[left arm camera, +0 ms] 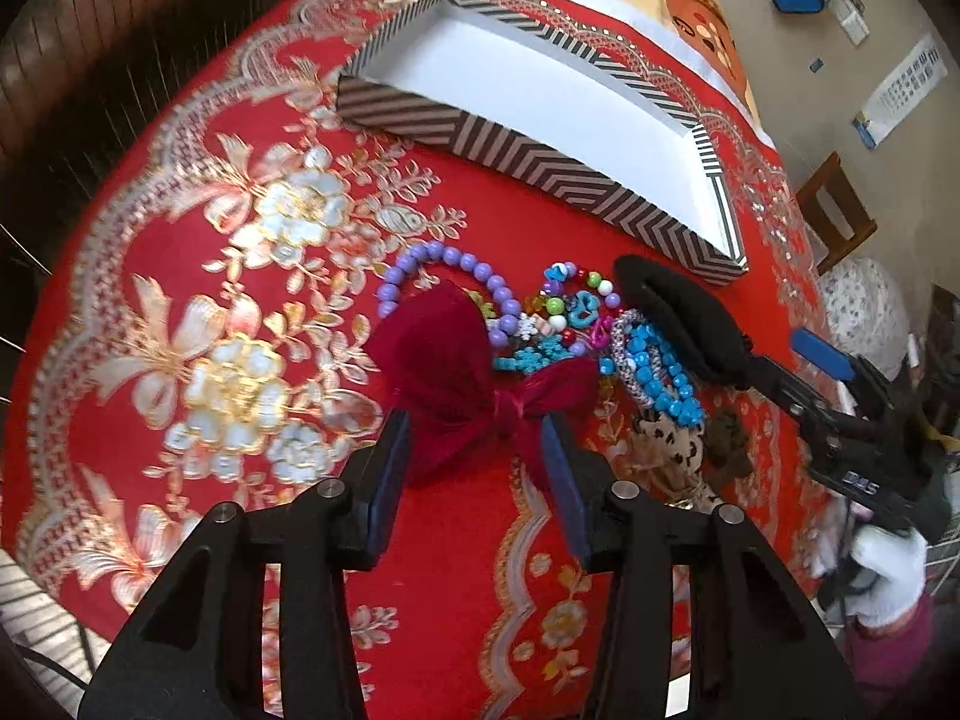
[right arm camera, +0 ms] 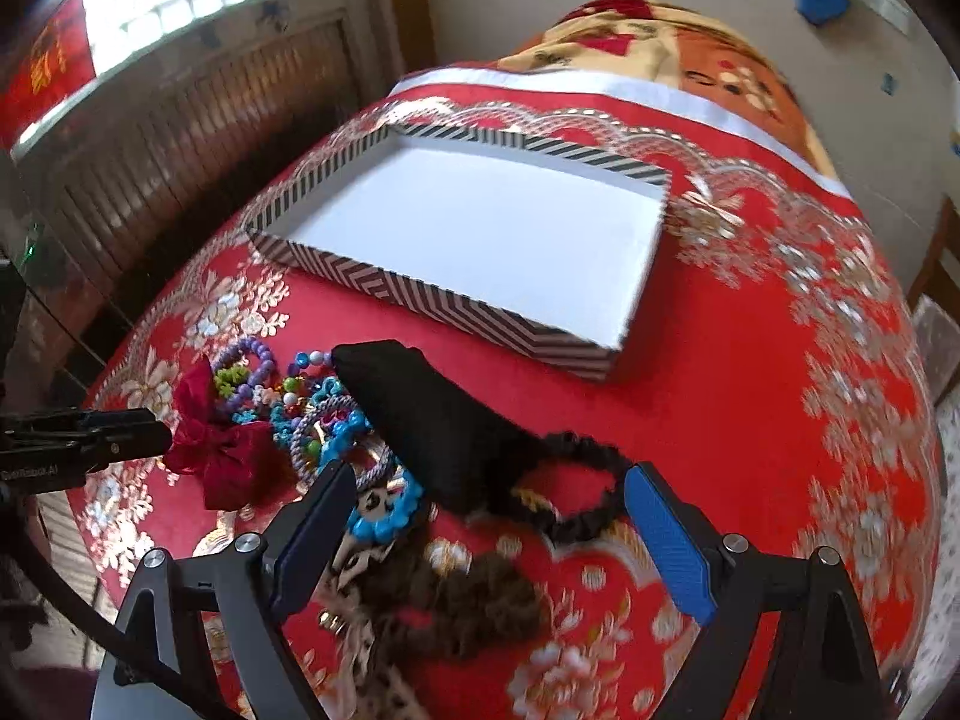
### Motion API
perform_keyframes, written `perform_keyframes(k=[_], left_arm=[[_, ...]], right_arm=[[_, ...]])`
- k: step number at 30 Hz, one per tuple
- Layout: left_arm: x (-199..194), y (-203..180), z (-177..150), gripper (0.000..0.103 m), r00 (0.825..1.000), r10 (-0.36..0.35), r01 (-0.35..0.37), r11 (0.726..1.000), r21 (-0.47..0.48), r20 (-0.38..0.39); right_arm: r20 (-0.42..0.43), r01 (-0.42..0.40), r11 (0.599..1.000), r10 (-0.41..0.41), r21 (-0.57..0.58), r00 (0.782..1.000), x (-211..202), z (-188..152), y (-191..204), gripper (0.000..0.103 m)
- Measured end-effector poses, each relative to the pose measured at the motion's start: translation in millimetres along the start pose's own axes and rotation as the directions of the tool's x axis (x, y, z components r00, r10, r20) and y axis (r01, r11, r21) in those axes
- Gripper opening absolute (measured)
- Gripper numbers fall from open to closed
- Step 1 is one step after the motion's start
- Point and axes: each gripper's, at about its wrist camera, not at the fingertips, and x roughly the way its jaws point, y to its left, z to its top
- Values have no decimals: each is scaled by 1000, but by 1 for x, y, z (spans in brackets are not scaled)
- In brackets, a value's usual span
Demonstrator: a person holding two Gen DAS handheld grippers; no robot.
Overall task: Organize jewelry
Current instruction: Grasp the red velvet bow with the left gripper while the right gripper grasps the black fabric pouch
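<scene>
Left gripper (left arm camera: 474,468), fingers apart, straddles the dark red velvet bow (left arm camera: 474,384); right gripper (right arm camera: 486,516), fingers apart, flanks the black scrunchie (right arm camera: 570,480) before the empty striped box (right arm camera: 420,294).

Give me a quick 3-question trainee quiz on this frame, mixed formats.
1. True or false: the striped box already holds jewelry.
2. Which item lies between the left gripper's open jaws? A) red bow B) purple bead bracelet C) black scrunchie
3. Fill in: the pile lies on a ___ embroidered cloth.

Key: 1 false, its white inside is bare. 2 A. 3 red.
</scene>
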Motion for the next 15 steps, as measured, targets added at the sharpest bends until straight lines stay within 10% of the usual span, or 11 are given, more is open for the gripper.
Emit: perform_keyframes(k=[11, 15], left_arm=[[32, -5, 6, 44, 998, 18, -24, 996, -83, -62], [36, 0, 7, 41, 999, 1, -7, 991, -133, -47]], right_arm=[[-42, -29, 995, 25, -99, 999, 38, 25, 1, 90], [-78, -74, 990, 65, -119, 995, 49, 22, 3, 58]])
